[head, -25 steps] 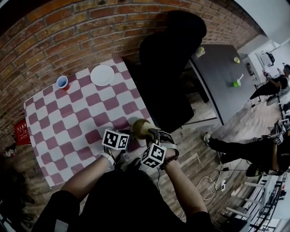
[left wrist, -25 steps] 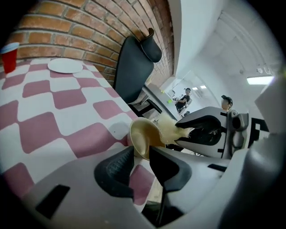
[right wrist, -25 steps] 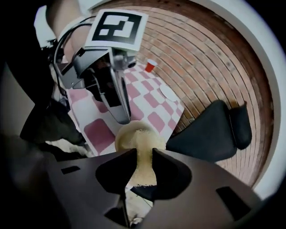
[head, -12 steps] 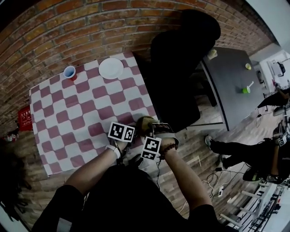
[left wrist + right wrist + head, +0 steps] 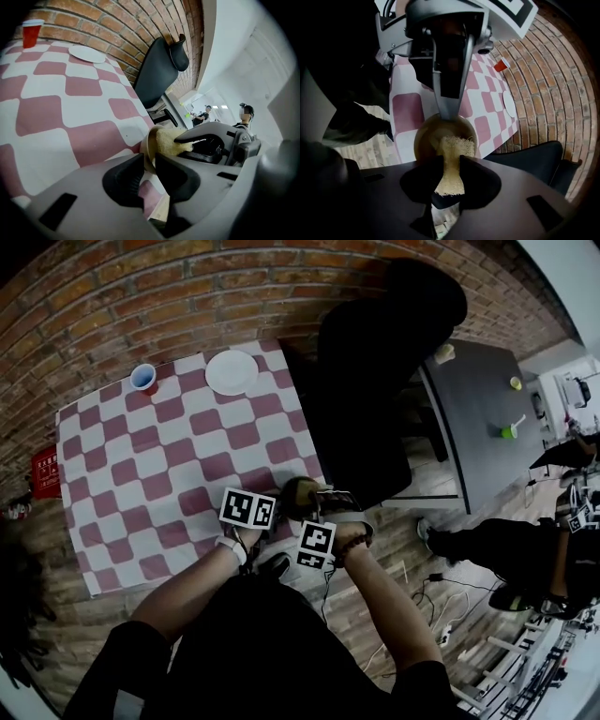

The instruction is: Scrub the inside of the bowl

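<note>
A tan bowl (image 5: 298,495) is held tilted just off the near right corner of the checkered table (image 5: 141,474). My left gripper (image 5: 149,161) is shut on the bowl's rim (image 5: 149,140). My right gripper (image 5: 451,164) is shut on a yellow scrubbing sponge (image 5: 451,154), whose far end lies inside the bowl (image 5: 429,133). In the right gripper view, one left gripper finger (image 5: 449,93) comes down onto the bowl's far rim. The left gripper view shows the sponge (image 5: 171,139) pressed into the bowl's opening by the right gripper (image 5: 211,145). The marker cubes (image 5: 247,508) hide the jaws in the head view.
A white plate (image 5: 232,371) and a red cup (image 5: 142,377) stand at the table's far edge by the brick wall. A black chair (image 5: 375,381) stands right of the table, with a dark table (image 5: 478,418) beyond it. People (image 5: 525,549) sit at the right. Wooden floor lies below.
Both grippers keep their holds and stay together at the table's near right corner. The right gripper has closed in over the bowl's opening. The head camera has shifted slightly.
</note>
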